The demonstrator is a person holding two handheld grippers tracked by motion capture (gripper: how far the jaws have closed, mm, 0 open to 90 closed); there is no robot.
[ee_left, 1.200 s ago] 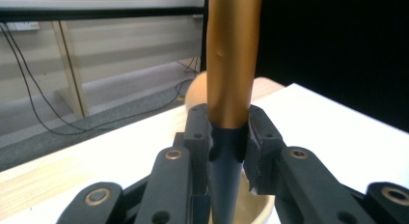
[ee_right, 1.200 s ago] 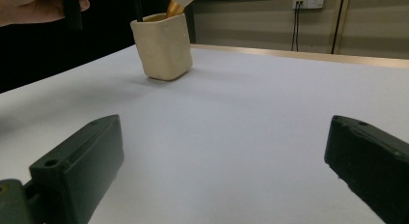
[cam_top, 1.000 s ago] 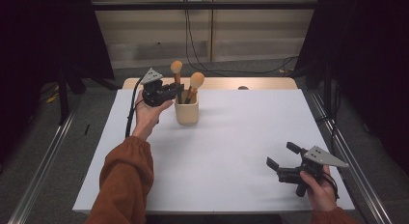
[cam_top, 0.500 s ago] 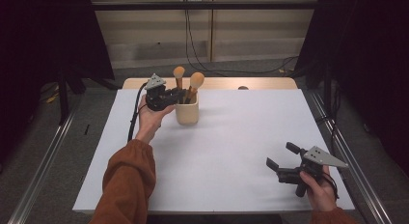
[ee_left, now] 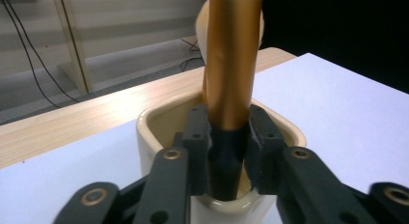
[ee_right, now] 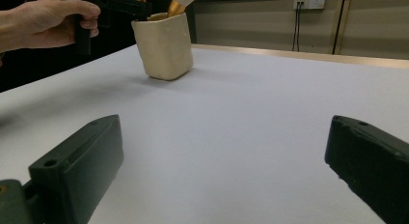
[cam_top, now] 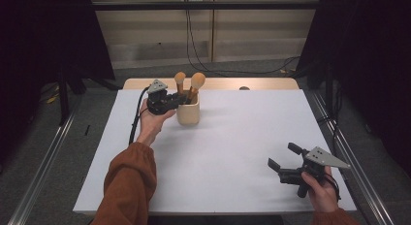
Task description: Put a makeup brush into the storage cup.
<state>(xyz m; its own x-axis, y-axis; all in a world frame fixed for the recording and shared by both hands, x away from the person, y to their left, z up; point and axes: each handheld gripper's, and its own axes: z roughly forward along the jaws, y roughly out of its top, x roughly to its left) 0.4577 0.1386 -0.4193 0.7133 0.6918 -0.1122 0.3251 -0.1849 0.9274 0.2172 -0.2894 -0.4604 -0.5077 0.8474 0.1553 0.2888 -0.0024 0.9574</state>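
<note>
— Where's the left tool [cam_top: 180,98]?

— At the cream cup [cam_top: 188,110] on the far left of the white surface [cam_top: 232,137]. Its jaws have just been opening a little, yet they flank the dark ferrule of a gold-handled makeup brush [ee_left: 230,79] standing in the cup, pads against it.

— And the right tool [cam_top: 280,158]?

— Near the front right corner, jaws wide apart, holding nothing.

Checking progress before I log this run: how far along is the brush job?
Done: two brushes stand in the cream cup. In hand: the left claw, jaws just easing open, brackets one brush at its dark handle. Left: back that claw off. The right claw rests open on the table.
</note>
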